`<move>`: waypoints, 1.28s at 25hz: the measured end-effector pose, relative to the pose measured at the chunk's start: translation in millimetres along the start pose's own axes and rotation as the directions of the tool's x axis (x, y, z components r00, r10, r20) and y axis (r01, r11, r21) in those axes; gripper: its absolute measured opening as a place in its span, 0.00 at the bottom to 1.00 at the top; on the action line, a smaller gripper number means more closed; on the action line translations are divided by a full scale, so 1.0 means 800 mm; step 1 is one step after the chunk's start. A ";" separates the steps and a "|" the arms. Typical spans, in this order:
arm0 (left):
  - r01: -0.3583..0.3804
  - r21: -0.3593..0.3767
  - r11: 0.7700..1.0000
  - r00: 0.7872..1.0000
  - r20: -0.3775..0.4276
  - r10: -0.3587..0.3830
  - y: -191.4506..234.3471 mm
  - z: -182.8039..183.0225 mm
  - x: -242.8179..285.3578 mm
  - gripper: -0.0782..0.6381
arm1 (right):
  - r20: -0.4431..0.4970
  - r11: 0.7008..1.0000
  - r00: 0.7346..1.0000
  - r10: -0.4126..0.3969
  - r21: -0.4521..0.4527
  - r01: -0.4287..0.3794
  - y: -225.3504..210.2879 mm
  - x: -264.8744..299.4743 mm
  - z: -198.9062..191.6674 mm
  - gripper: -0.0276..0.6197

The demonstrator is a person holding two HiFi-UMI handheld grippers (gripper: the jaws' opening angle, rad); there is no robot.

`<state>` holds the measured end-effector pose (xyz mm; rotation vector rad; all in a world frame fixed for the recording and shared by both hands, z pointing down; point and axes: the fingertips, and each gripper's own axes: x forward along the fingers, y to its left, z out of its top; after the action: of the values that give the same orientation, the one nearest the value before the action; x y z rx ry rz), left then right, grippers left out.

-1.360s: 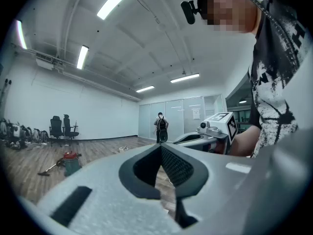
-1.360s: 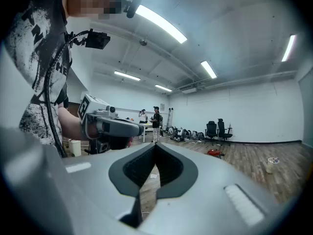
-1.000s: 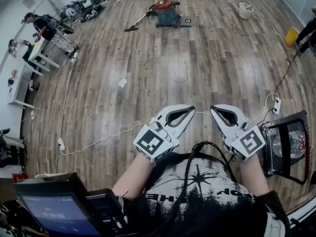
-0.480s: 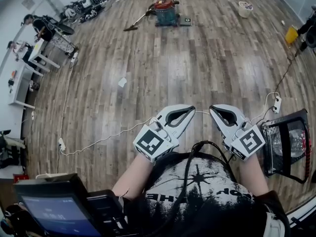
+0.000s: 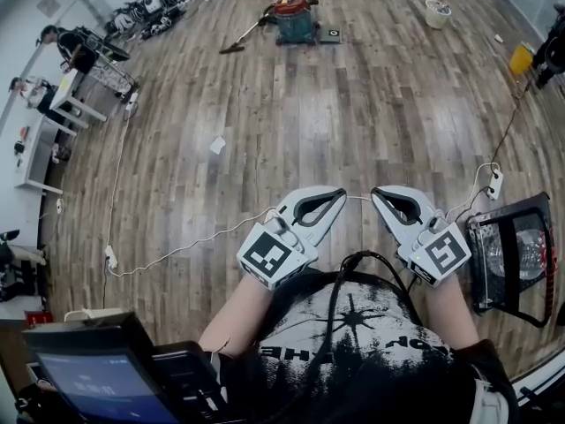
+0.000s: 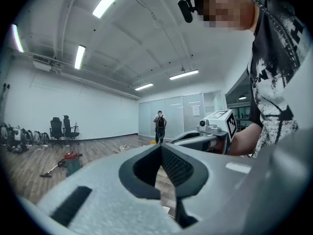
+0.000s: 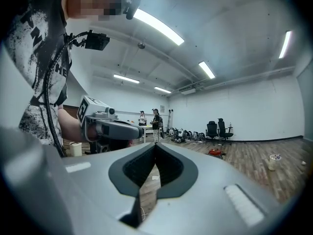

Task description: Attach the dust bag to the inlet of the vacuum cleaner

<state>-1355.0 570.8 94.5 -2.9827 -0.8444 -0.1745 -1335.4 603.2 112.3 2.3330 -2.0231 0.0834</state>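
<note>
Claws first: both are clenched tight with nothing in them. My left gripper (image 5: 341,193) and right gripper (image 5: 376,193) sit out in front of my belly, tips near each other but not touching. In each gripper view the pads (image 6: 176,165) meet at the tip, with only floor showing through the gap behind. Vacuum cleaner (image 5: 294,20) is way off across the wood floor (image 5: 353,113). It's a teal tub with a red top, its wand (image 5: 243,39) lying out to the left and a small dark square thing (image 5: 330,35) just beside it on the right. It's far too tiny from here to make out the inlet. A white scrap (image 5: 218,146) lies on the floor between me and the vacuum, and honestly I can't tell if that's the dust bag or just paper. The black framed thing (image 5: 516,254) by my right arm gets cut off at the edge, and the screen (image 5: 84,378) at lower left is half out of frame. A white cable (image 5: 177,253) snakes over the boards and disappears behind my left gripper.
</note>
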 end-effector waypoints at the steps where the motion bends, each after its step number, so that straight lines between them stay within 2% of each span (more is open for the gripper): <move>1: -0.001 -0.001 1.000 1.000 -0.002 0.001 0.000 0.000 0.002 0.11 | -0.003 1.000 1.000 0.000 -0.002 0.000 -0.002 0.000 0.000 0.05; 7: 0.008 -0.001 1.000 0.999 -0.037 -0.008 -0.003 -0.010 0.005 0.11 | -0.005 1.000 1.000 0.003 0.012 -0.003 -0.002 0.003 -0.009 0.05; 10: 0.016 0.007 1.000 1.000 -0.010 -0.016 0.008 -0.009 0.008 0.11 | -0.008 1.000 1.000 0.002 0.025 -0.002 -0.009 0.011 -0.013 0.05; 14: 0.011 0.020 1.000 1.000 -0.024 -0.010 0.034 -0.018 0.013 0.11 | -0.029 1.000 1.000 0.005 0.017 -0.005 -0.019 0.030 -0.020 0.05; 19: -0.013 -0.036 0.999 0.997 -0.077 0.010 0.102 -0.029 0.022 0.11 | -0.046 1.000 0.999 -0.010 0.008 0.010 -0.052 0.067 -0.021 0.05; 23: 0.036 -0.019 0.999 0.999 -0.013 -0.037 0.153 -0.014 0.041 0.11 | -0.051 0.999 0.998 -0.041 0.016 0.042 -0.088 0.110 -0.011 0.05; 32: 0.112 -0.002 0.994 0.994 -0.005 -0.113 0.281 -0.013 0.063 0.11 | -0.046 0.994 0.994 -0.101 0.044 0.103 -0.163 0.219 0.001 0.05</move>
<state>-1195.2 405.2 109.7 -2.9361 -1.0130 -0.1860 -1181.8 448.8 124.0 2.4354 -1.8985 0.1768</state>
